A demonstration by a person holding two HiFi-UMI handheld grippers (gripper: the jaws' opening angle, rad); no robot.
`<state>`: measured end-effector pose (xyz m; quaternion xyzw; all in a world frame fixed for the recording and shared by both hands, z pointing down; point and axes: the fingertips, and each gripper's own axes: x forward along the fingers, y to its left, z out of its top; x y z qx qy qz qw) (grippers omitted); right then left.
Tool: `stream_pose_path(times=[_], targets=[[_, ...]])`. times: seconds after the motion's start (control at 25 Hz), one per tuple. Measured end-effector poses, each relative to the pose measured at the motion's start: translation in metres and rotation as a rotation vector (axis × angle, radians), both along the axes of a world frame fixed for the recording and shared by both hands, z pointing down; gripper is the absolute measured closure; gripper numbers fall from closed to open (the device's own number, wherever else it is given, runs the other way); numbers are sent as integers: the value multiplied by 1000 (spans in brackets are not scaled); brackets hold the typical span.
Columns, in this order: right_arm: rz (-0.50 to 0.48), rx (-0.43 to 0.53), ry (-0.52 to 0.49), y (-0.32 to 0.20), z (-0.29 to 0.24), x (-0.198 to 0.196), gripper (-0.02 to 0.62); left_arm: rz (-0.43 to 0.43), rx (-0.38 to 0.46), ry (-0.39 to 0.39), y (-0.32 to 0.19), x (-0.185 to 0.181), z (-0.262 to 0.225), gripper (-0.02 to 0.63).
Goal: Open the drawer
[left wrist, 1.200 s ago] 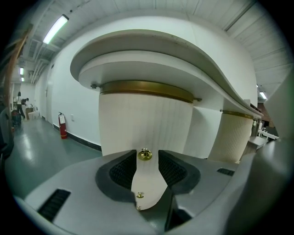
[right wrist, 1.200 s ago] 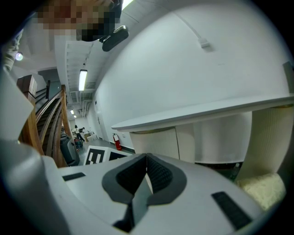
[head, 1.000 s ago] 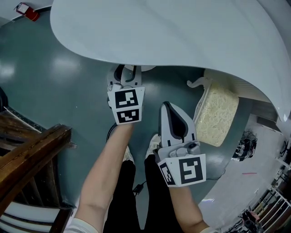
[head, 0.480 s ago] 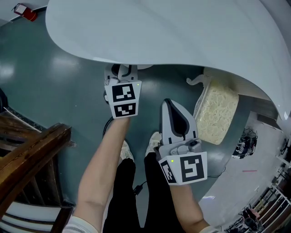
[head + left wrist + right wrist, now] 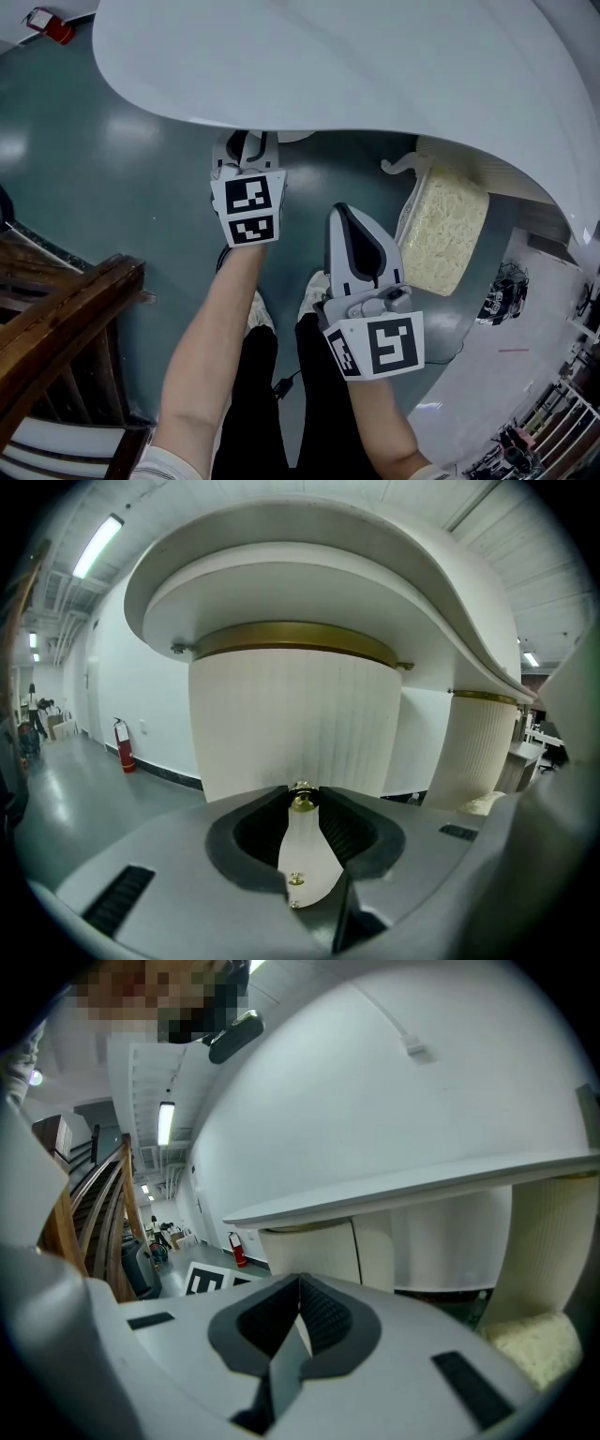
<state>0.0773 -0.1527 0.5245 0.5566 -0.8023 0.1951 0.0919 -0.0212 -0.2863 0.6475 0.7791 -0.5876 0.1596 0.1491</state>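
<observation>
Overhead, a wide white curved countertop (image 5: 356, 66), overhanging both hands. Under it, a ribbed cream drum (image 5: 291, 714) with a brass band (image 5: 292, 636) round its top. Taken to be the drawer front, though no seam readable in the left gripper view. No gap showing anywhere, so judged not yet pulled out.

Left gripper (image 5: 250, 145) tucked in under the overhang, nose close up to the drum. Just been closing on a small brass knob (image 5: 301, 800). Tips now set on either side of it, touching left and right. Read as a pinch on the knob.

Right gripper (image 5: 299, 1288) hanging back, well short of the drum and off to the right of the left one. Tips together, nothing between.

Relation that matters: knob dead ahead of the left claw, on the claw's own line, stem pointing out of the drum toward the person. Left hand nearer by far, already on it. Pull judged to run straight back along that line, toward the body. No sideways drift wanted, or pads likely to slip off so small a knob.
</observation>
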Motion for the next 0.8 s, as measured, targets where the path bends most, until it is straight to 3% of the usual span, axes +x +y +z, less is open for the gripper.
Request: stream_pose_path(times=[0.8], targets=[[-7, -11, 0, 13, -4, -20, 581, -12, -31, 24, 58, -11, 4, 502]])
